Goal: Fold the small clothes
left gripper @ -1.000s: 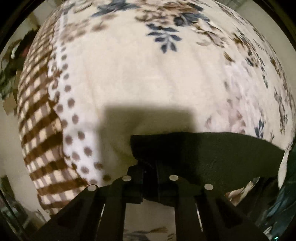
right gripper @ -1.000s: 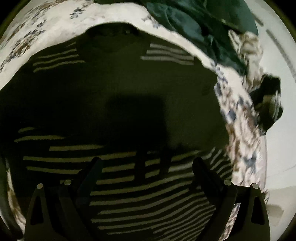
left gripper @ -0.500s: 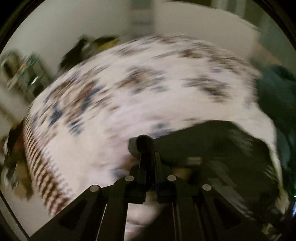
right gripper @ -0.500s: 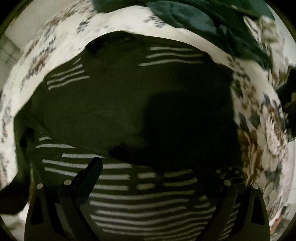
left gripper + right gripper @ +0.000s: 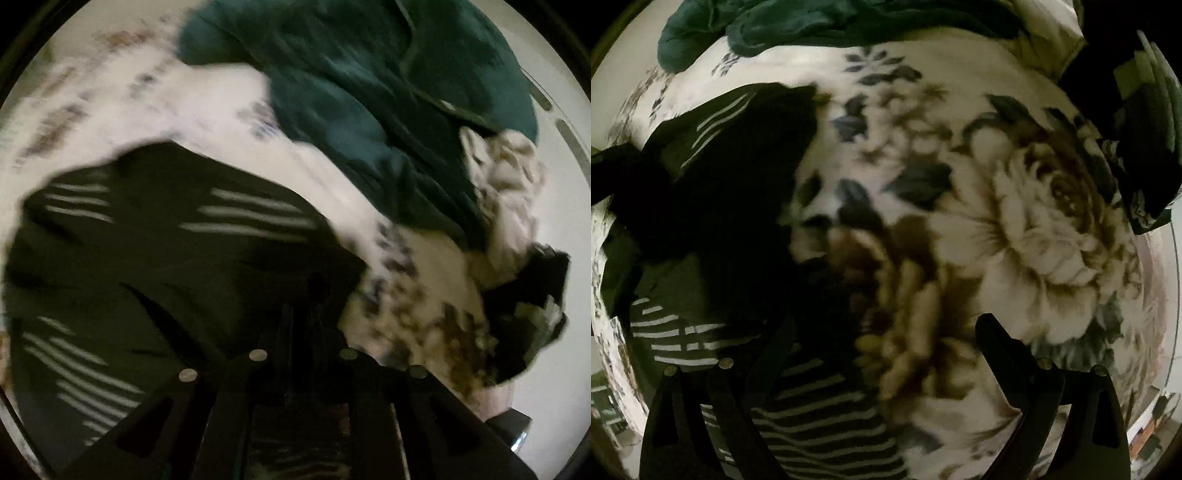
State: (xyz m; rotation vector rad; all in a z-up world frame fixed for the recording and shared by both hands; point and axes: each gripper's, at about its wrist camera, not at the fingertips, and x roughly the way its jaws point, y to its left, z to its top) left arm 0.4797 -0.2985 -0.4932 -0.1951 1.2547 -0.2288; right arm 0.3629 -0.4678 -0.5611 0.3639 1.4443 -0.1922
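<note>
Clearly your left gripper (image 5: 310, 295) has its jaws drawn together on a fold of the dark striped garment (image 5: 155, 266), though blur and shadow hide the exact pinch; the jaws have just been easing open a little with the cloth between them. Your right gripper (image 5: 886, 332) stands with its jaws wide apart, holding nothing, above the garment's near edge. The garment lies spread on the floral blanket (image 5: 1015, 221), left of the big printed flower, with a teal garment (image 5: 369, 92) bunched at the far side. It looks like light, limp knit that will sag and drag, not hold a crease by itself. You should probably take it at a hem or corner, pinching both layers, and keep it taut between the two hands.
</note>
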